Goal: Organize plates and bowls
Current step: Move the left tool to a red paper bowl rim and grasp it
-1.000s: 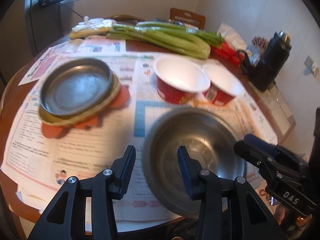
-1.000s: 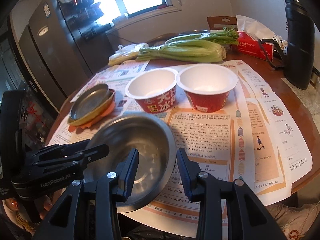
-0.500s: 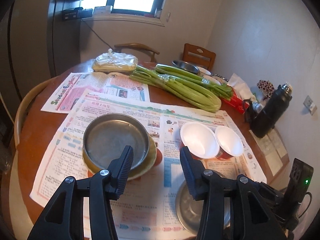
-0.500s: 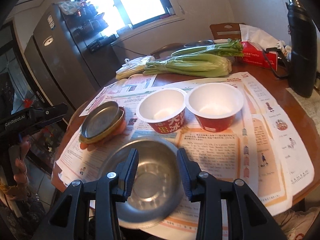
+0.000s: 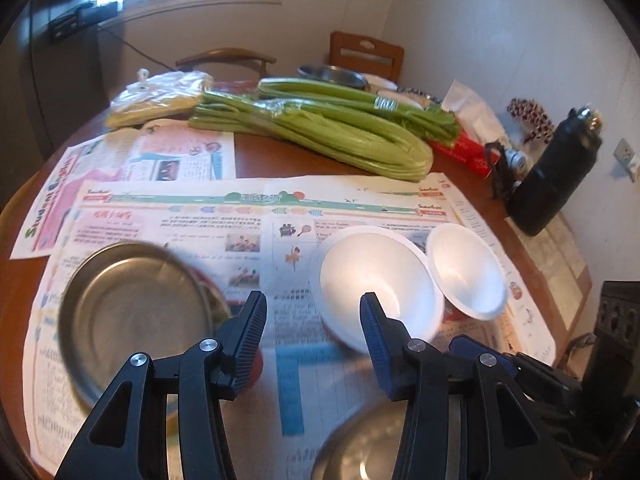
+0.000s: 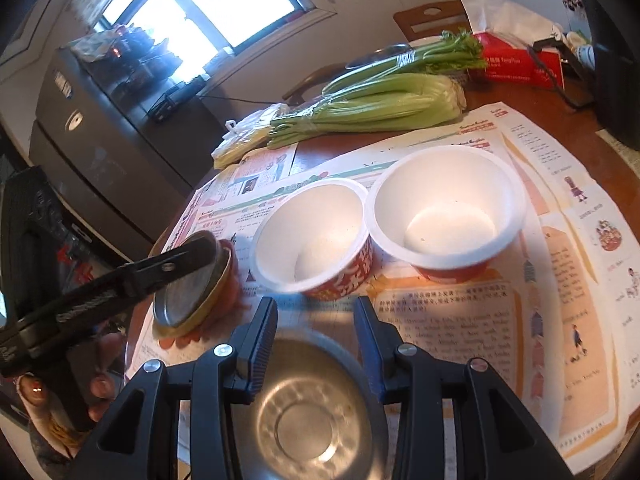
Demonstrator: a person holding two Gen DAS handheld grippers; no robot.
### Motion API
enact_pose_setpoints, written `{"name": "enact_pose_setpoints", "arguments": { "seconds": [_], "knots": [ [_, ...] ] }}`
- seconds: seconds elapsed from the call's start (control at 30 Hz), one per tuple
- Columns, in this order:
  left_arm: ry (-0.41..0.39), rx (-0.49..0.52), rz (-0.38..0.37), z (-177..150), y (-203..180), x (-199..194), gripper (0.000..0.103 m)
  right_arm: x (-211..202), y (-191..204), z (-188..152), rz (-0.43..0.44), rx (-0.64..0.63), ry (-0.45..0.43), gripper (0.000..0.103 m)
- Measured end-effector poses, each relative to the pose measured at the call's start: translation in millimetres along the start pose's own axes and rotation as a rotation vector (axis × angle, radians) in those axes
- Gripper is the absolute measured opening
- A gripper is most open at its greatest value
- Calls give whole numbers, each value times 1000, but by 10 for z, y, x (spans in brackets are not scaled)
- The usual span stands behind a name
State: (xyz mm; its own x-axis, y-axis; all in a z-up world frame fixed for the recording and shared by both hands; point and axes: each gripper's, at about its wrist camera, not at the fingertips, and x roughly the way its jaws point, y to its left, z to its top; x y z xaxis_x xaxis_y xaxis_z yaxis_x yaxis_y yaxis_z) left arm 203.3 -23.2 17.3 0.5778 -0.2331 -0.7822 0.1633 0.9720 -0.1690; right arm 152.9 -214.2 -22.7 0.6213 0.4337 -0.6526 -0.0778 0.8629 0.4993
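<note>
A steel plate (image 5: 132, 312) lies on a stack of yellow and orange plates at the left; it also shows in the right wrist view (image 6: 188, 288). Two red paper bowls with white insides stand side by side, the left bowl (image 5: 376, 280) (image 6: 316, 236) and the right bowl (image 5: 466, 270) (image 6: 448, 212). A steel bowl (image 6: 312, 416) (image 5: 360, 448) sits at the near table edge. My left gripper (image 5: 312, 320) is open and empty between the steel plate and the left bowl. My right gripper (image 6: 316, 332) is open and empty just above the steel bowl.
Newspapers (image 5: 248, 216) cover the round wooden table. Celery bunches (image 5: 320, 132), a plastic bag (image 5: 160, 96), a red tissue box (image 6: 516, 60) and a black flask (image 5: 556, 176) stand at the back and right. Chairs and a dark cabinet (image 6: 100, 140) surround the table.
My left gripper has come back down and forward toward the space between the steel plate and the paper bowls. My right gripper has moved forward over the steel bowl. Both stayed open.
</note>
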Motion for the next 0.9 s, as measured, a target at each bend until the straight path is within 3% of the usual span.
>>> {"name": "enact_pose_setpoints", "arguments": {
  "seconds": [0.3, 0.67, 0.8, 0.9],
  "knots": [
    [67, -13, -6, 151, 30, 419, 50, 262, -63, 169, -35, 24, 24, 40],
    [125, -39, -49, 132, 35, 657, 50, 361, -6, 196, -67, -37, 32, 40],
    [135, -35, -59, 112, 35, 715, 35, 385, 70, 179, -66, -87, 30, 40],
    [145, -34, -77, 79, 25, 733, 32, 389, 135, 156, -60, -117, 26, 42]
  ]
}}
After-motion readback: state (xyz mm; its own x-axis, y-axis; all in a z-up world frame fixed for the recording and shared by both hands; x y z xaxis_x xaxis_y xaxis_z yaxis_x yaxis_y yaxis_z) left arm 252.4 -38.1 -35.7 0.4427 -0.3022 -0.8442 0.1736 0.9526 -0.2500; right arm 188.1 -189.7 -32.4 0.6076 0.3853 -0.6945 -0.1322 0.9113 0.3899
